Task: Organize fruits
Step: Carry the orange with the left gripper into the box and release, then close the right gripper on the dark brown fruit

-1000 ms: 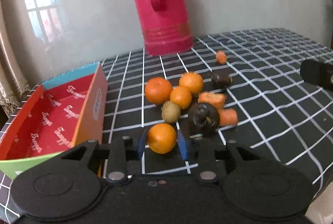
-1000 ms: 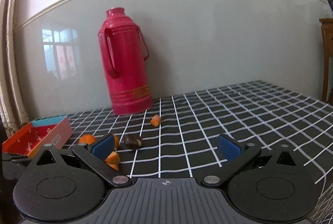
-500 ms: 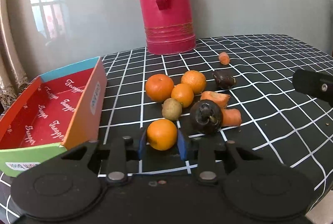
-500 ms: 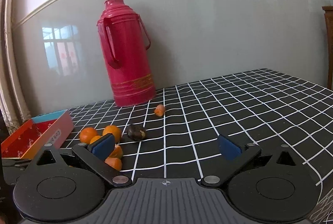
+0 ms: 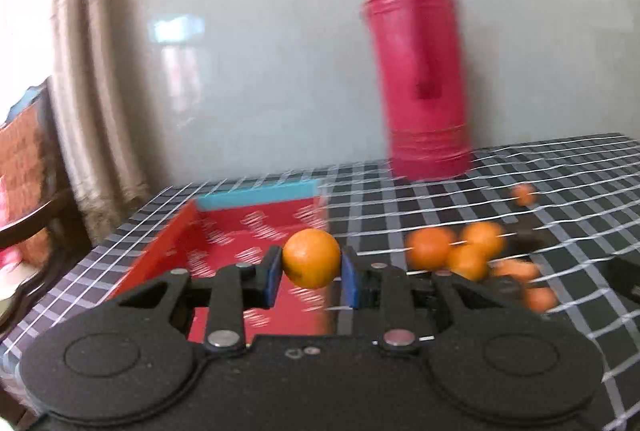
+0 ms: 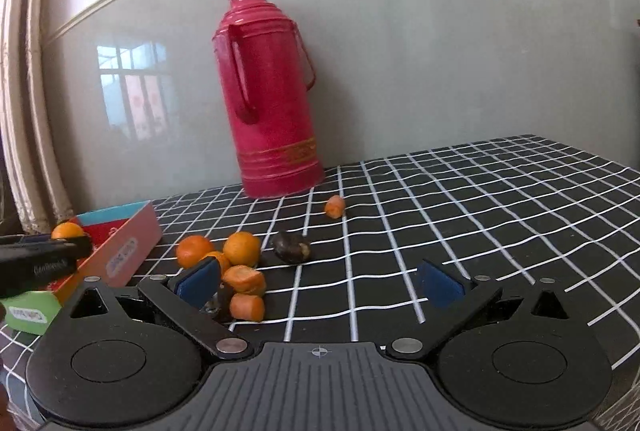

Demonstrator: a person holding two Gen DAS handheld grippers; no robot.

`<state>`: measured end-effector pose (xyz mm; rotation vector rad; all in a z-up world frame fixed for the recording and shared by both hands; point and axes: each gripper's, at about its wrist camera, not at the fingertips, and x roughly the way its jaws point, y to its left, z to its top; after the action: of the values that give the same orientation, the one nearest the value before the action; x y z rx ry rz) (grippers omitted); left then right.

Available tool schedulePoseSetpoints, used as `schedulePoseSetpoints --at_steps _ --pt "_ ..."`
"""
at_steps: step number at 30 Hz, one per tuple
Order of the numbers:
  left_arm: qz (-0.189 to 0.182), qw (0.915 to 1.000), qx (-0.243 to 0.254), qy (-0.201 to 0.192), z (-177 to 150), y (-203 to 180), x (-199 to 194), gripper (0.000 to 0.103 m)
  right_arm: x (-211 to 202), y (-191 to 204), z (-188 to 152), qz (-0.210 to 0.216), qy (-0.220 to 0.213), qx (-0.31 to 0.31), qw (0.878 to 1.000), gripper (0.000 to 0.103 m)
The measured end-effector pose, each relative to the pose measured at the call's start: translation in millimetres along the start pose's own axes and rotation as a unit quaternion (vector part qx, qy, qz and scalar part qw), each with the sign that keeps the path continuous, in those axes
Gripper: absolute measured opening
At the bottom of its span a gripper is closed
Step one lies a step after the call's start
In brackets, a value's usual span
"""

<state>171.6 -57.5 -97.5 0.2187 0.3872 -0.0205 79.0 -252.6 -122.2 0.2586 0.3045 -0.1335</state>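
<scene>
Grey panelled wall backs a worktop (image 6: 500, 191) covered in black cloth with a white grid. Left tongs (image 5: 311, 273) are raised off the surface, pointing slightly downward, blue pads clamped on both sides of a round orange tangerine (image 5: 311, 258), which hangs over the open red cardboard box with a blue end wall (image 5: 240, 231). Left view is motion-blurred. Right tongs (image 6: 322, 281) sit low over the worktop, jaws spread wide with nothing between them.

Right view alone shows, sharply, the loose group on the cloth: three more tangerines (image 6: 241, 249), cut carrot pieces (image 6: 245, 279), a dark brown fruit (image 6: 291, 247) and a lone carrot stub (image 6: 334, 207) near the tall red thermos flask (image 6: 268, 99). It also shows the left tongs from the side, above the box's near end. Left view alone shows the box's printed red floor.
</scene>
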Motion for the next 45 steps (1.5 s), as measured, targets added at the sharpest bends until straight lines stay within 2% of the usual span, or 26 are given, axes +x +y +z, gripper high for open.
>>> schedulePoseSetpoints --at_steps 4,7,12,13,14,15,16,17,19,22,28,31,35,37,38,40,42,45 --pt "0.030 0.9969 -0.040 0.061 1.0 30.8 25.6 0.021 3.0 9.0 -3.5 0.015 0.003 -0.007 1.000 0.103" --pt "0.035 0.9919 -0.064 0.104 -3.1 52.1 38.7 0.022 4.5 20.7 -7.4 0.018 -0.005 -0.026 1.000 0.103" --pt "0.036 0.9908 -0.066 0.113 -5.9 61.4 37.2 0.024 11.9 36.8 -12.5 0.042 0.007 -0.035 0.998 0.103" --pt "0.042 0.9906 -0.065 0.113 -5.9 61.0 35.4 0.030 13.8 40.1 -13.3 0.043 0.013 -0.041 0.998 0.103" --pt "0.049 0.9900 -0.065 0.115 -5.8 60.8 35.5 0.046 16.2 44.2 -12.9 0.041 0.018 -0.047 0.998 0.103" --pt "0.054 0.9898 -0.066 0.114 -5.6 62.1 35.1 0.057 18.1 46.9 -12.7 0.039 0.024 -0.052 0.998 0.103" --pt "0.061 0.9895 -0.068 0.112 -4.6 64.5 33.8 0.077 19.6 48.8 -12.2 0.038 0.030 -0.053 0.997 0.103" --pt "0.068 0.9893 -0.069 0.109 -4.5 67.0 31.9 0.088 21.3 50.3 -11.3 0.039 0.034 -0.052 0.997 0.103" --pt "0.074 0.9894 -0.073 0.101 -4.1 73.6 30.1 0.091 23.8 51.4 -9.5 0.041 0.039 -0.050 0.997 0.103" --pt "0.062 0.9909 -0.063 0.102 -5.7 76.3 32.7 0.092 28.9 54.7 -5.8 0.039 0.047 -0.054 0.997 0.103" --pt "0.056 0.9927 -0.054 0.093 -10.2 79.5 25.5 0.097 33.0 66.9 -0.2 -0.012 0.029 -0.081 0.996 0.103" --pt "0.052 0.9924 -0.064 0.091 -12.1 87.6 23.7 0.097 43.1 69.8 1.0 0.006 0.060 -0.077 0.995 0.103" --pt "0.061 0.9916 -0.073 0.088 -14.6 97.5 21.0 0.097 47.1 87.5 -2.3 0.003 0.048 -0.123 0.991 0.102" --pt "0.069 0.9915 -0.070 0.085 -15.2 100.6 18.7 0.097 49.7 91.4 -3.8 0.011 0.052 -0.126 0.991 0.060" --pt "0.072 0.9915 -0.069 0.084 -15.3 102.3 17.6 0.097 54.4 91.9 -4.8 0.011 0.067 -0.121 0.990 0.029" --pt "0.074 0.9916 -0.069 0.081 -15.7 106.1 15.9 0.097 62.8 86.9 -5.8 0.003 0.089 -0.095 0.991 0.026" --pt "0.075 0.9915 -0.069 0.080 -15.9 109.3 14.9 0.097 66.5 82.7 -5.5 0.010 0.093 -0.080 0.992 0.027" --pt "0.079 0.9912 -0.071 0.079 -15.5 113.4 14.1 0.097 69.2 84.9 -6.2 0.010 0.093 -0.084 0.992 0.027"
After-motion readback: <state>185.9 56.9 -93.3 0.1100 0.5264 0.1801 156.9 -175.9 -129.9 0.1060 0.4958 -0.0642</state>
